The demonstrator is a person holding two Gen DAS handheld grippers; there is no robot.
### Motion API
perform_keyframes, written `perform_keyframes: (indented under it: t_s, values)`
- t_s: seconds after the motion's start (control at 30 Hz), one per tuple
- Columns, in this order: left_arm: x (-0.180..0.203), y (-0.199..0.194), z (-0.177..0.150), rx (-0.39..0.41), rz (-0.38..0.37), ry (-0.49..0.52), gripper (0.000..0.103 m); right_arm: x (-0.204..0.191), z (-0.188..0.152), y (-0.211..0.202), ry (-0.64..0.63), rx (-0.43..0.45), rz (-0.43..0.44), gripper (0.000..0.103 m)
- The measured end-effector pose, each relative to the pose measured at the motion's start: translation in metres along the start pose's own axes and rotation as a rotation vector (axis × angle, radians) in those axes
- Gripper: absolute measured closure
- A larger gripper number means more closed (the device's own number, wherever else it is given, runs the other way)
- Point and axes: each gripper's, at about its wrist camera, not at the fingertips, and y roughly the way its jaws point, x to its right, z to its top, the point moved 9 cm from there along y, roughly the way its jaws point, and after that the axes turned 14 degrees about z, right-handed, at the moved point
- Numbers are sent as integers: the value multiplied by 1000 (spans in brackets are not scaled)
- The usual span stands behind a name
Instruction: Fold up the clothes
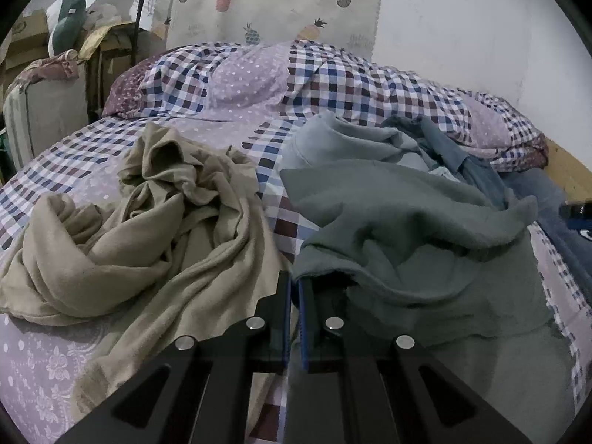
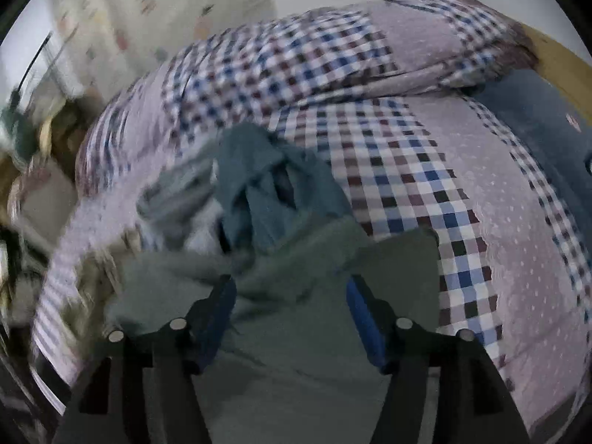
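A grey-green sweatshirt (image 1: pixel 414 222) lies crumpled on the right half of the bed. My left gripper (image 1: pixel 295 281) is shut on its near left edge. A beige garment (image 1: pixel 148 229) lies crumpled to the left of it. A darker blue-grey garment (image 1: pixel 444 137) lies behind the sweatshirt. In the right wrist view my right gripper (image 2: pixel 291 288) is open, its fingers on either side of the sweatshirt's cloth (image 2: pixel 296 333), with the blue-grey garment (image 2: pixel 259 185) just beyond. This view is blurred by motion.
The bed has a lilac and checked sheet (image 1: pixel 236 125) and a bunched quilt (image 1: pixel 370 81) at the back. Jeans (image 1: pixel 547 199) lie at the right edge by the wooden bed frame (image 1: pixel 569 170). Boxes and a plush toy (image 1: pixel 70 14) stand at the far left.
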Motion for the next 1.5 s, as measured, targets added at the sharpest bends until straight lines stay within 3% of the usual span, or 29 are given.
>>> perform_keyframes:
  t_s: [0.07, 0.17, 0.37, 0.5, 0.57, 0.63, 0.67, 0.83, 1.0, 1.07, 1.17, 1.23, 1.27, 1.37, 1.5]
  values:
    - [1, 1, 0, -2, 1, 5, 100, 4, -13, 9, -80, -26, -49, 37]
    - [2, 2, -1, -4, 4, 12, 100, 7, -20, 27, -120, -45, -49, 37]
    - [6, 4, -1, -8, -2, 25, 99, 44, 16, 28, 205, 136, 144, 37]
    - [6, 0, 2, 8, -19, 17, 99, 69, 19, 52, 379, 127, 177, 38]
    - [7, -1, 3, 16, -26, 15, 101, 70, 21, 55, 396, 145, 202, 53]
    - [7, -3, 5, 25, -27, 14, 101, 67, 24, 50, 389, 183, 203, 93]
    - [6, -4, 6, 30, -25, 14, 101, 62, 26, 46, 372, 201, 212, 98]
    - [-3, -7, 10, 36, -21, -30, 101, 31, 22, 3, 309, 289, 191, 99]
    - [-7, -8, 10, 31, -27, -50, 101, 8, 14, -50, 466, 319, 244, 99]
    - [-7, -8, 10, 28, -26, -52, 101, 1, 16, -55, 460, 301, 206, 96]
    - [-7, -8, 10, 25, -25, -54, 101, 17, 23, -37, 476, 246, 86, 89]
    - [-7, -8, 10, 22, -25, -56, 101, 35, 31, -9, 481, 189, 17, 60]
    - [-7, -7, 10, 20, -24, -56, 101, 44, 31, 3, 484, 159, 2, 56]
    - [-7, -5, 9, 13, -22, -58, 101, 72, 29, 38, 494, 68, -31, 56]
    - [-8, -3, 7, 5, -16, -60, 101, 86, 8, 19, 460, 135, 36, 55]
